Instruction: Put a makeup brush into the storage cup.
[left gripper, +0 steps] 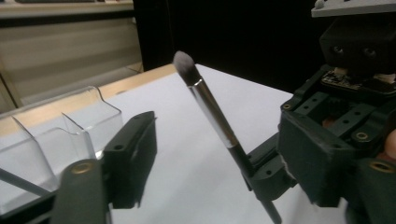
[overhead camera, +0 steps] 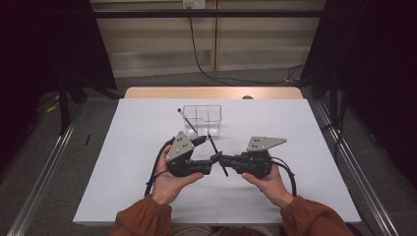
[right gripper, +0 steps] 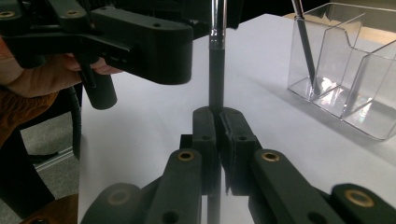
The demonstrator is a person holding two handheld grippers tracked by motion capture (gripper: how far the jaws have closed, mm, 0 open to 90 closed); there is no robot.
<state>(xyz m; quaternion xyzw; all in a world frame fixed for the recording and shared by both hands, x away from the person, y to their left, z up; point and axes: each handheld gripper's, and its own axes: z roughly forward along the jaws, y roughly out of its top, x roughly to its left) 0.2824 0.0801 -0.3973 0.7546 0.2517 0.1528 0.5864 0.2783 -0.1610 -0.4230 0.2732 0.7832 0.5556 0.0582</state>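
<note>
Covering the table (overhead camera: 147, 162), white sheet; surroundings dark.

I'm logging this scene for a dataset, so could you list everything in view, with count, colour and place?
Clear plastic divided organizer: one, transparent, far centre of the table.
Thin dark stick: one, leaning in the organizer's left compartment.
Makeup brush with black handle, silver ferrule: one, clamped in the right gripper, bristles up.
White table: one, wood edge at far side.
Left gripper: black, open, beside the brush.
Right gripper: black, shut on the brush.
Hands: two, orange sleeves.
</note>
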